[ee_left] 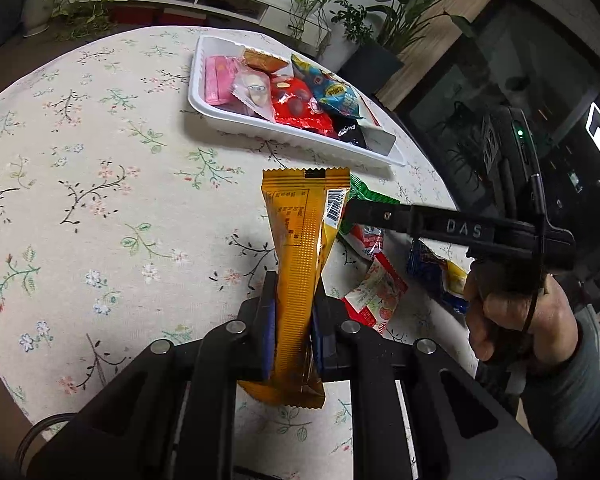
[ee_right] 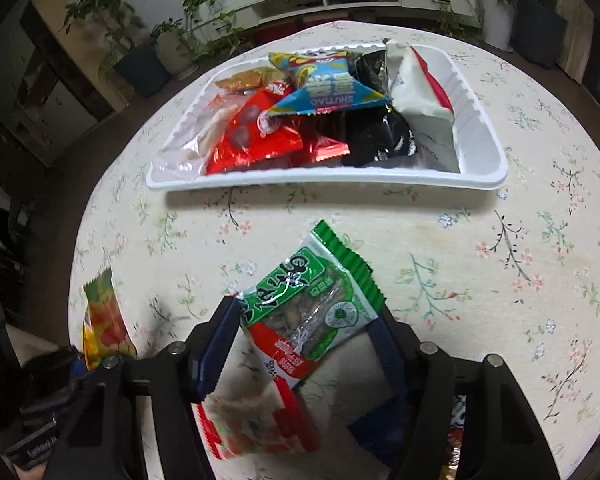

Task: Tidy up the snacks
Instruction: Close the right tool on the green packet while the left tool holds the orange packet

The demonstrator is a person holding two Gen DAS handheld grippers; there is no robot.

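Now both grippers are busy over the snack-strewn counter (ee_right: 480,240).
Left gripper (ee_left: 294,320) clamps the light, crinkly orange wafer bar (ee_left: 300,264) mid-length; right gripper (ee_right: 300,344), jaws parted, straddles the soft green snack packet (ee_right: 316,304).

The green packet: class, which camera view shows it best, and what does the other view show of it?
The right wrist view: the green packet lies face up between the right gripper fingers, print visible. The left wrist view shows only a green edge behind the orange bar and a black finger.
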